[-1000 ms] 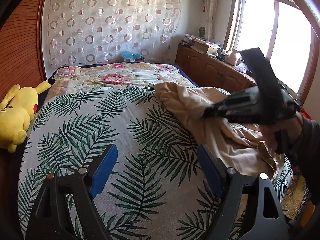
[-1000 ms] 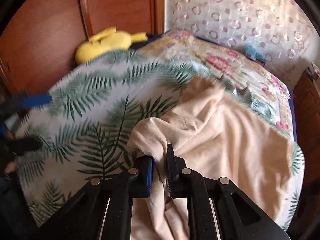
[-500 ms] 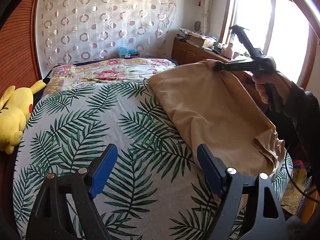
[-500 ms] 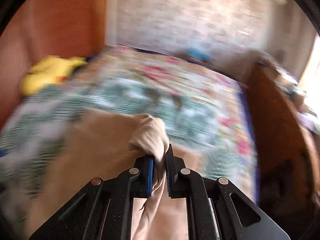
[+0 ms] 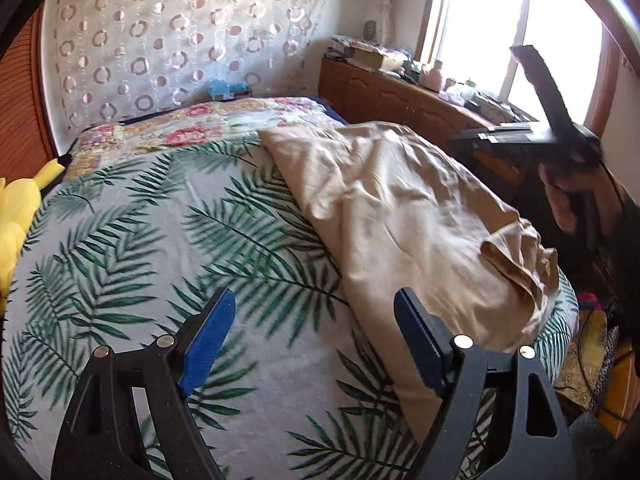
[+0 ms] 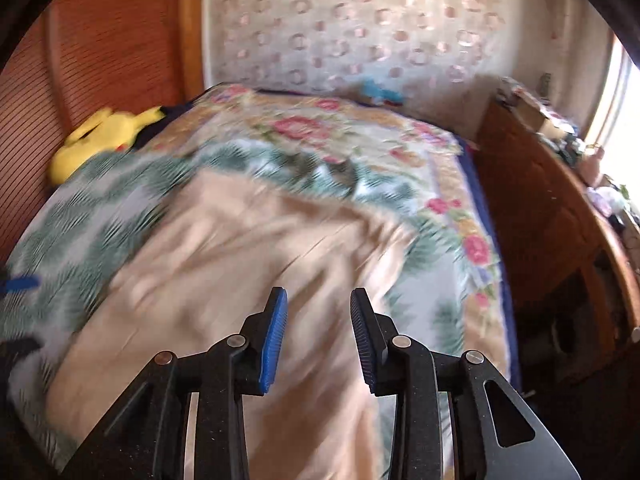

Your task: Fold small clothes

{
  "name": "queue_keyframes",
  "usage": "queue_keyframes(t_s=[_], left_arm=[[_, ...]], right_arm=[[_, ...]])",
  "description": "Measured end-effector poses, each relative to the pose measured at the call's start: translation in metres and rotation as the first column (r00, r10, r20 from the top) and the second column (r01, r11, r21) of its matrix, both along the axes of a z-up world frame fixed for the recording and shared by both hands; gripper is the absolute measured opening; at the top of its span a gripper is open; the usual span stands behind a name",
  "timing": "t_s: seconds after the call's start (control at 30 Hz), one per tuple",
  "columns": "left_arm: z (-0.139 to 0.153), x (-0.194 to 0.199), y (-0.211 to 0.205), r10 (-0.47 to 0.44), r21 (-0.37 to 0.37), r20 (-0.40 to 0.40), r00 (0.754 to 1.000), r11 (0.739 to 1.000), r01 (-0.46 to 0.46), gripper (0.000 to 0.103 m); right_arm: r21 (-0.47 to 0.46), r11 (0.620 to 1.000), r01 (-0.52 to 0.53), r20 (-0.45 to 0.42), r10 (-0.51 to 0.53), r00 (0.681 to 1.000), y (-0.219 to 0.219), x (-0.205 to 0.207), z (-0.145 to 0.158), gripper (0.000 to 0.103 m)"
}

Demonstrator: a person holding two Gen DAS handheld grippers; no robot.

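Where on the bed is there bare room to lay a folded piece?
Free: the palm-leaf cover between the yellow plush toy and the beige garment, and the floral quilt behind. Crowded: the garment's side and the cluttered wooden cabinet.

home bedroom | bed (image 5: 120,264) | curtain (image 5: 160,40) | wooden cabinets (image 5: 380,96) | plush toy (image 6: 100,136)

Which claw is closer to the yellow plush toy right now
Left. The left claw hovers open over the palm-leaf bedspread, on the yellow plush toy's side. The right claw, jaws just opened and empty, is above the beige garment on the window side.
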State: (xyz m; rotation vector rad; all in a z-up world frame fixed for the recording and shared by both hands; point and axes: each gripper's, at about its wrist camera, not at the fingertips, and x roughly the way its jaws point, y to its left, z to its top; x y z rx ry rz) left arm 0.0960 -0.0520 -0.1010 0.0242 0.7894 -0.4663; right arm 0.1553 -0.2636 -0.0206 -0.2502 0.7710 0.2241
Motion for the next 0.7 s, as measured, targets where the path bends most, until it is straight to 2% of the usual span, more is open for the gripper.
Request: queue_keyframes(t_s=[0.07,0.13,0.2,0.47,0.57,0.6,0.63,0.7], left_arm=[[-0.002,-0.003,-0.005,-0.015,0.003,-0.010,1.000,1.000,0.015,0.082],[-0.003,-0.006,-0.008,-0.026,0.013,-0.014,1.000,1.000,0.026,0.082],[-0.004,-0.008,-0.011,-0.032,0.026,-0.018,0.999,0.999,0.033,0.082],[-0.004,-0.010,-0.019,-0.064,0.046,-0.035,0.997,0.997,0.065,0.082],[-0.003,-0.009,-0.021,-0.077,0.057,-0.052,0.996,0.995,0.080,0.082],[-0.001,-0.009,-0.022,-0.084,0.064,-0.053,0.995,0.994,0.087,0.082],[0.000,-0.010,-0.022,-0.087,0.069,-0.052,0.995,0.994,0.090,0.082],[0.005,-0.010,-0.022,-0.094,0.083,-0.047,0.994,0.992,0.098,0.082]], right_arm=[[0.019,0.999,-0.034,-0.027,0.035,0.999,0.000,-0.024,-0.009,0.035],[0.046,0.997,-0.070,-0.060,0.072,0.996,0.005,-0.046,-0.021,0.044],[0.047,0.994,-0.102,-0.084,0.106,0.991,0.012,-0.063,-0.034,0.044],[0.046,0.992,-0.116,-0.131,0.121,0.984,0.005,-0.079,-0.053,0.044],[0.083,0.991,-0.110,-0.135,0.120,0.984,-0.001,-0.084,-0.050,0.023],[0.085,0.990,-0.112,-0.130,0.123,0.984,-0.004,-0.088,-0.049,0.010],[0.085,0.990,-0.116,-0.127,0.126,0.984,-0.006,-0.093,-0.047,0.006],[0.083,0.991,-0.108,-0.110,0.117,0.987,-0.017,-0.108,-0.043,0.004]])
